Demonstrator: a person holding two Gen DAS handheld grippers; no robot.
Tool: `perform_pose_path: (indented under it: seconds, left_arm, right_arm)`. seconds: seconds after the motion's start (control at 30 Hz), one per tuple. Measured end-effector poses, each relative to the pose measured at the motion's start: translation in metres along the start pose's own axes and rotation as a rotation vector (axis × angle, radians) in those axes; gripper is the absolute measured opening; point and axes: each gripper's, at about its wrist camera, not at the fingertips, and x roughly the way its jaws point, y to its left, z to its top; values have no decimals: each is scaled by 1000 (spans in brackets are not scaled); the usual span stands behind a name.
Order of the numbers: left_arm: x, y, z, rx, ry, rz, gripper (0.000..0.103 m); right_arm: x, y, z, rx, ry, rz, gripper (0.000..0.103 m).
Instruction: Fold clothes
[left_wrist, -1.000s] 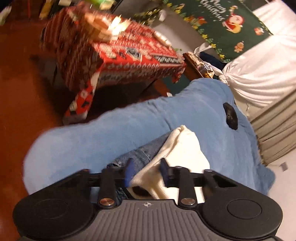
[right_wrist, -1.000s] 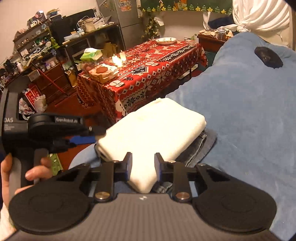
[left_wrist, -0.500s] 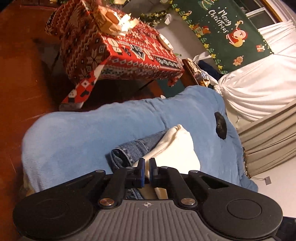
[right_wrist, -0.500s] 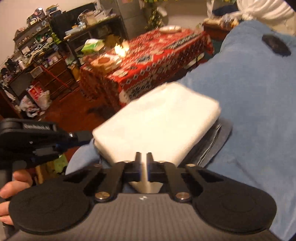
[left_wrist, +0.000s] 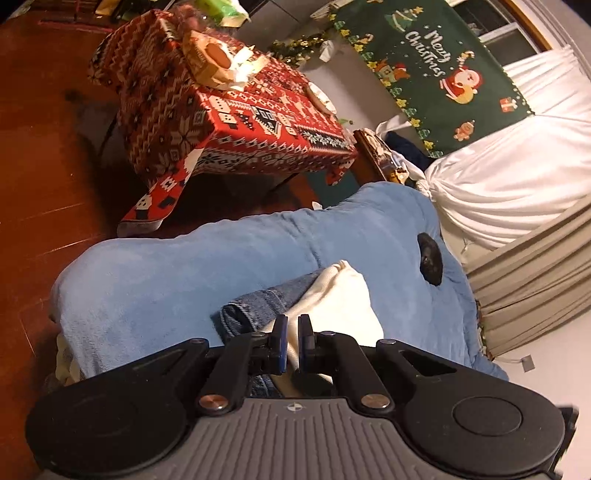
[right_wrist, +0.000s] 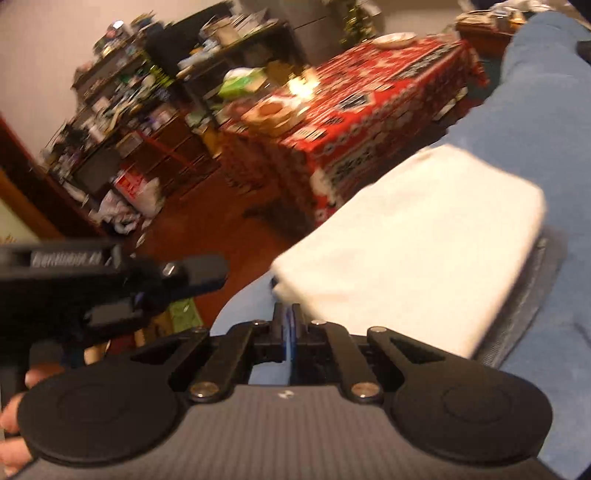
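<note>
A folded white garment (left_wrist: 343, 299) (right_wrist: 424, 240) lies on folded blue jeans (left_wrist: 258, 306) (right_wrist: 528, 306). Both rest on a blue blanket (left_wrist: 166, 280) (right_wrist: 535, 129). My left gripper (left_wrist: 291, 328) is shut just above the stack's near edge, and white cloth shows behind the thin slit between its pads. In the right wrist view the left gripper (right_wrist: 221, 273) is a little apart from the garment's corner. My right gripper (right_wrist: 287, 314) is shut, with its tips at the garment's near left corner and nothing visibly pinched. That view is blurred.
A small black object (left_wrist: 430, 258) lies further back on the blanket. A table with a red patterned cloth (left_wrist: 240, 122) (right_wrist: 369, 110) stands beyond it on the wooden floor. Cluttered shelves (right_wrist: 129, 92) line the far wall. A person's hand (right_wrist: 37, 373) holds the left gripper.
Both grippers went from open around the white garment's edge to shut. The right gripper slid from the middle of the near edge to the left corner. The left gripper drew back slightly.
</note>
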Motion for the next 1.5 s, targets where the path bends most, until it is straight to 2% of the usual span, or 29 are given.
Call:
perform_pose_path:
  seconds: [0.1, 0.23, 0.3, 0.43, 0.57, 0.67, 0.83, 1.0, 1.07, 1.17, 1.33, 1.37, 1.43, 1.5]
  left_arm:
    - [0, 2, 1, -9, 10, -27, 5]
    - [9, -11, 2, 13, 30, -59, 5]
    - [18, -19, 1, 20, 47, -73, 5]
    - [44, -34, -2, 19, 80, -97, 5]
    - [62, -32, -2, -14, 64, -50, 5]
    - [65, -20, -4, -68, 39, -31, 5]
    - [63, -5, -12, -110, 30, -42, 5]
    - [53, -2, -13, -128, 21, -52, 5]
    - [45, -7, -12, -111, 17, -47, 5]
    - [30, -16, -12, -75, 13, -48, 5]
    - [-4, -39, -24, -4, -15, -29, 5]
    - [-12, -44, -28, 14, -19, -21, 7]
    - [-28, -53, -40, 46, -29, -2, 13]
    - [-42, -60, -54, 83, -39, 23, 29]
  right_arm:
    - [-11, -6, 3, 8, -29, 13, 3]
    - [-24, -29, 26, 29, -75, -38, 4]
    - [-19, -40, 40, 38, -59, -65, 4]
    - [10, -57, 66, 23, -4, -76, 4]
    - [39, -55, 79, -41, 29, -96, 4]
    - [58, -57, 98, -68, 41, -109, 4]
    - [90, -69, 129, -53, 77, -105, 3]
    - [107, -67, 149, -31, 97, -98, 9]
    - [94, -59, 148, -46, 76, -98, 9]
    - [52, -47, 135, -78, 35, -112, 11]
    - [-20, -32, 92, -93, 6, -139, 16]
    - [-34, -30, 82, -93, 3, -144, 19]
    - [-63, -25, 55, -89, -7, -158, 26]
    - [-88, -22, 31, -83, -16, -164, 29]
